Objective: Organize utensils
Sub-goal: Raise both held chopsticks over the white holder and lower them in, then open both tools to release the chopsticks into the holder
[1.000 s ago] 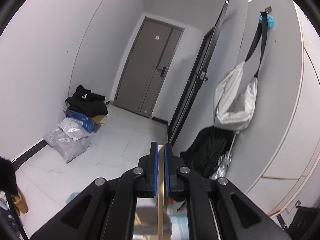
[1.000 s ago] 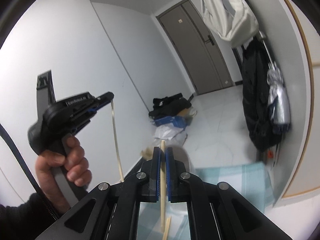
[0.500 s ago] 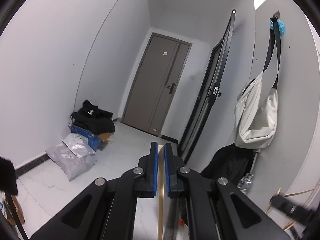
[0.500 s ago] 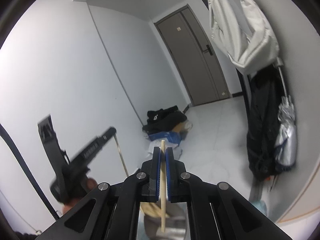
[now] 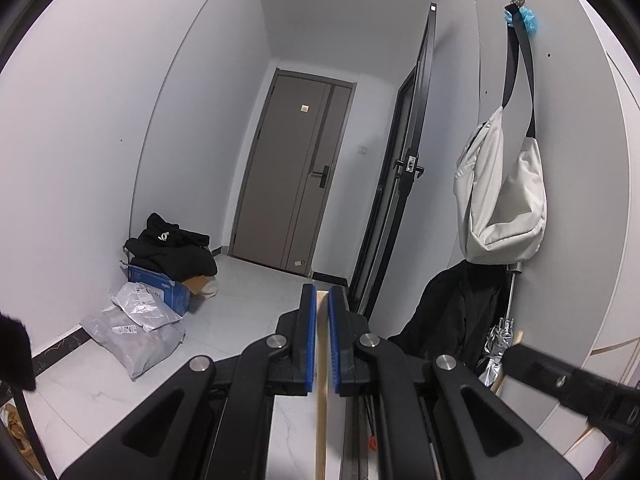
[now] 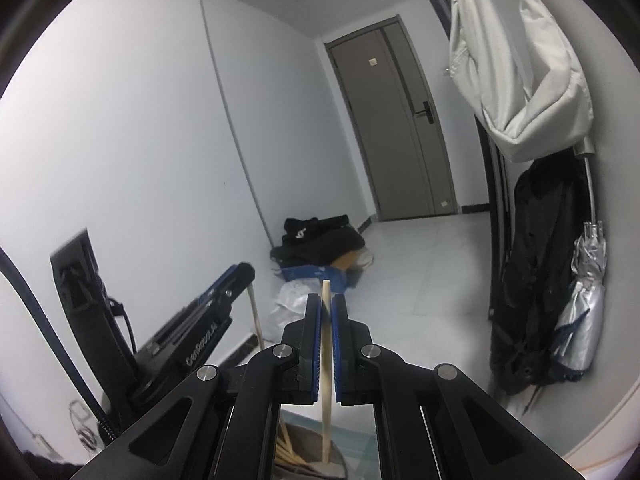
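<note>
Up close, the left gripper [image 5: 322,340] is clenched on a pale wooden chopstick [image 5: 321,420] running down between its blue pads [image 5: 309,344]. Likewise the right gripper [image 6: 326,344] pinches another chopstick [image 6: 326,360], its lower end dipping among more sticks in a container [image 6: 304,460]. Beyond, a grey door [image 5: 296,176].

Left tool [image 6: 240,276] now lower and nearer in right wrist view, its chopstick [image 6: 256,316] angled down. Right tool [image 5: 560,376] entered left view at lower right. Both views tilted upward off the table.
</note>
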The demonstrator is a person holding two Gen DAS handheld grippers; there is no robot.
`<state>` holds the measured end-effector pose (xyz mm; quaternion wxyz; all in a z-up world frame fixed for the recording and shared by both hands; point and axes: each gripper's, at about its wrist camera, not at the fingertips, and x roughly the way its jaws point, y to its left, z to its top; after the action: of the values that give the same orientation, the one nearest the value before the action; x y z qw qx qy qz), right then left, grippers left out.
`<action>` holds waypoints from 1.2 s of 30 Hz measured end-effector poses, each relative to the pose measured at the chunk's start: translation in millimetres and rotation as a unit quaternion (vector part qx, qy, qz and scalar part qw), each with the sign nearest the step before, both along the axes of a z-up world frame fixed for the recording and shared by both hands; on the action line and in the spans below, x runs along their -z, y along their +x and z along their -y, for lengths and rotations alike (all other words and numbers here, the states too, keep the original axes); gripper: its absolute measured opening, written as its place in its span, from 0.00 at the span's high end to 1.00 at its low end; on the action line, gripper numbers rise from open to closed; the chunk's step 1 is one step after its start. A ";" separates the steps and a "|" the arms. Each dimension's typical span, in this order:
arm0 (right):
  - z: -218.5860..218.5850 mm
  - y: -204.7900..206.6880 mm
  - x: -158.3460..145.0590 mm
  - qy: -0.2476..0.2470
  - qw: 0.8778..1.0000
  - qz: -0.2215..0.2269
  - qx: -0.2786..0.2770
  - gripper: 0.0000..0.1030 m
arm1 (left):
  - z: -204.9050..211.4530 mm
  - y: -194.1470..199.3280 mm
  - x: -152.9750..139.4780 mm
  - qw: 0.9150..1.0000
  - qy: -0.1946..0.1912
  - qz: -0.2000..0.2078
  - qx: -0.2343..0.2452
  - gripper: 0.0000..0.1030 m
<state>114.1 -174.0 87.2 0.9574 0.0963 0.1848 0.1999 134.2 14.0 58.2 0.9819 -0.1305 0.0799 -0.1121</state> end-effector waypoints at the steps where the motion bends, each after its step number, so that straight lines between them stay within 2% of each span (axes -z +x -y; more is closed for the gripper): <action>1: -0.6 0.9 1.1 -0.003 1.000 0.000 0.000 0.96 | 1.9 -0.6 1.1 1.000 0.003 0.002 0.000 0.97; 8: -5.0 -3.4 13.7 -0.023 1.000 -0.001 -0.009 0.96 | 10.2 -7.1 6.5 0.999 0.031 0.003 0.011 0.97; 24: -9.1 -20.7 23.7 -0.039 0.998 0.006 -0.039 0.96 | 3.9 -28.0 2.1 0.998 0.043 -0.026 0.048 0.97; 31: -21.6 -34.2 24.2 -0.080 0.994 0.031 -0.072 0.96 | -6.9 -43.7 0.5 0.996 0.047 -0.049 0.062 0.97; 36: -32.0 -33.4 33.7 -0.107 0.989 0.023 -0.098 0.96 | -7.5 -54.8 1.1 0.993 0.060 -0.064 0.082 0.97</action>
<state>80.6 -142.1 53.4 0.9421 -0.0297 0.1911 0.2741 79.4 21.5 57.1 0.9683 -0.0707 0.1594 -0.1790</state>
